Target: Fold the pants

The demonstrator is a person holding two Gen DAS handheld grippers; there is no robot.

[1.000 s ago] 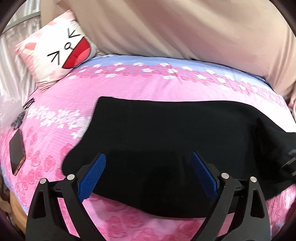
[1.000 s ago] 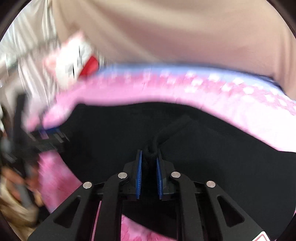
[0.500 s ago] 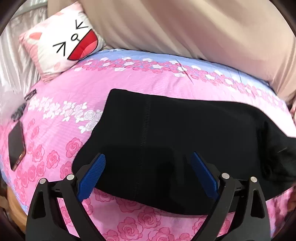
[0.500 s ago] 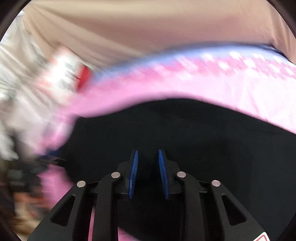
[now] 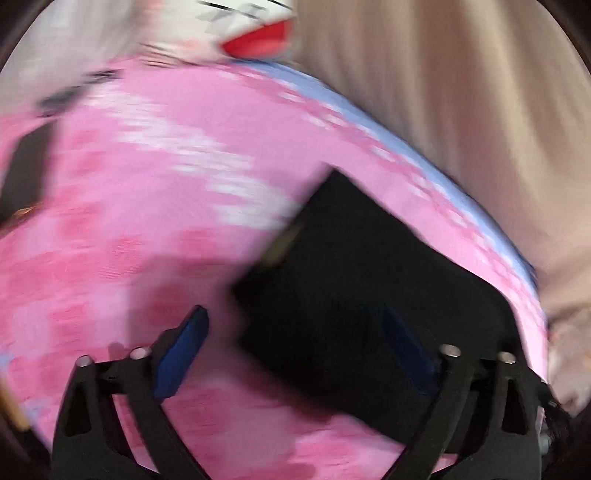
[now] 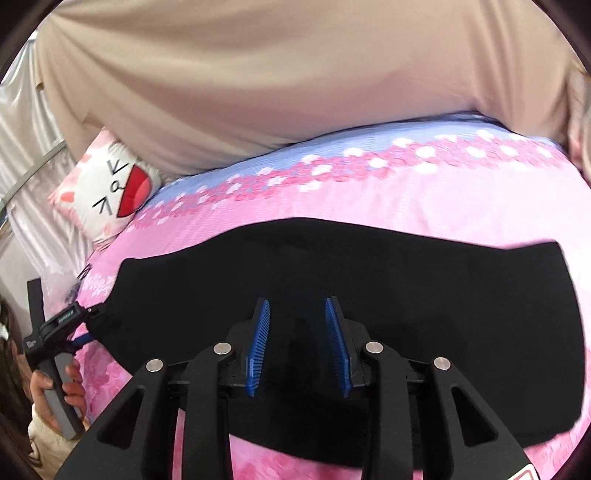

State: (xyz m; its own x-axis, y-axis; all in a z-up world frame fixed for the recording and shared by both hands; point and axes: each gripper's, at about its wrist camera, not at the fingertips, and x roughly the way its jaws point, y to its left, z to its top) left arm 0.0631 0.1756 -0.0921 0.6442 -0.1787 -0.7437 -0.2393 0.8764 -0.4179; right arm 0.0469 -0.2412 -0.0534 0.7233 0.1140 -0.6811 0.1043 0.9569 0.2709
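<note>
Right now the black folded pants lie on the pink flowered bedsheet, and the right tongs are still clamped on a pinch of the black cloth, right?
Not quite. The black folded pants do lie on the pink flowered bedsheet, but the right tongs no longer clamp any cloth: the right wrist view shows their blue pads apart, just opened, with nothing pinched between them.

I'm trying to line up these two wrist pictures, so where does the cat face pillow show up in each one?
Left wrist view: the cat face pillow sits at the top edge, centre-left, blurred and partly cut off.
Right wrist view: it lies at mid-left, against the beige fabric.
Shared landmark: the black pants on the pink floral bedsheet; lower right in the left wrist view.
</note>
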